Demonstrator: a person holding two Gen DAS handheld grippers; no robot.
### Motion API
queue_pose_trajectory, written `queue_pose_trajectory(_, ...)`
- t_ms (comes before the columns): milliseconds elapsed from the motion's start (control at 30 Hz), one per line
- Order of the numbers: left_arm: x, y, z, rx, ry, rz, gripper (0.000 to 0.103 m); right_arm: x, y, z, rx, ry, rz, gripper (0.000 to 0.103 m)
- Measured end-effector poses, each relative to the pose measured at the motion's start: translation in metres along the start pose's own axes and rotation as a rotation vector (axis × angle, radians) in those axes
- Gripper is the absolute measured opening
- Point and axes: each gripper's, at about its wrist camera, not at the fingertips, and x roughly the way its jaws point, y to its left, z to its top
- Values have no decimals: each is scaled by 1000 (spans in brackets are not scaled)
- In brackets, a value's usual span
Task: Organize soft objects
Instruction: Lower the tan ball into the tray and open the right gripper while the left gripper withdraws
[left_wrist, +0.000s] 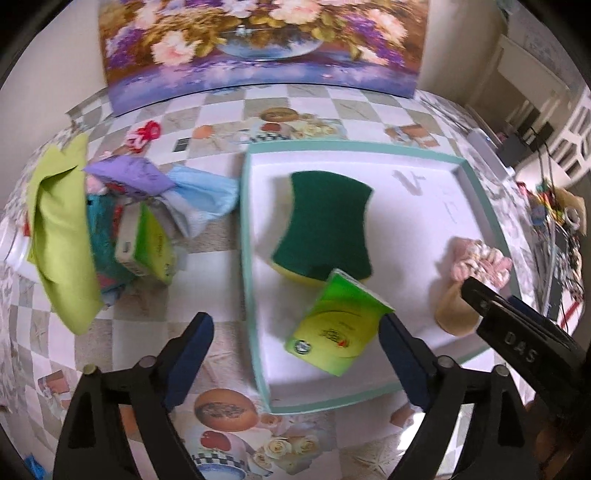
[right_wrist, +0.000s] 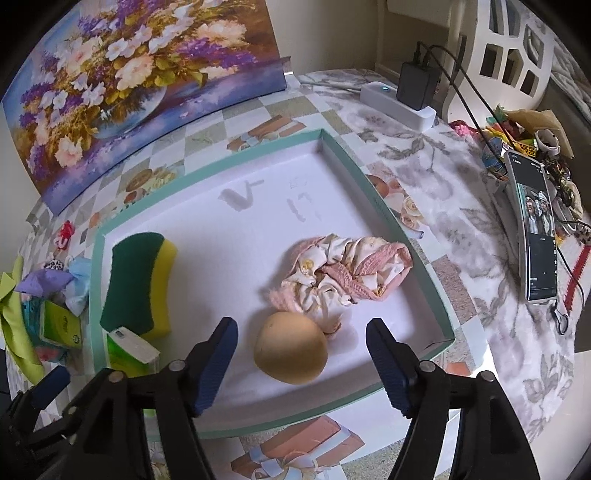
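**Filling the tray, with the pile still waiting on the left**

We are holding both grippers with their jaws spread and nothing between them: the left gripper (left_wrist: 295, 354) is hanging over the near-left rim of the tray (left_wrist: 246, 236), and the right gripper (right_wrist: 301, 360) is hovering above the tan puff (right_wrist: 291, 347). We are judging that the next pick comes from the pile of soft things (left_wrist: 122, 221) beside the tray, so we are advising a swing of the left gripper leftward, a low approach, and a pinch on one item only. The second tissue pack (left_wrist: 153, 243) in that heap looks like the easiest grip, since it is leaning with a firm edge showing. The cloths around it are overlapping, so a deep bite is likely to drag several out together.

Inside the tray we are seeing a green-and-yellow sponge (right_wrist: 138, 280) lying toward the left wall, and a green tissue pack (left_wrist: 338, 325) tilted, seemingly against the sponge's near end. The pink patterned cloth (right_wrist: 343, 273) is lying crumpled toward the right wall, and the puff seems to be touching its near edge. The far half of the tray floor is bare, and we are suggesting placement there, well apart from what is already in.
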Motion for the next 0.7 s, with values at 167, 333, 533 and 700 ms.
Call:
queue_pose_trajectory(167,3,14,1,-59,11,20,93,2,-2,0,11,4,-14,86)
queue_pose_trajectory(333,4,21,1,-91,18,25,95,4,-3,0,12,7,-26,102)
queue_pose_trajectory(533,6,25,1,-109,25,25,101,2,-4,0,12,-6,-34,103)
queue_pose_trajectory(700,3,29,2,-122,19,31,101,0,-4,1,12,-14,-34,103)
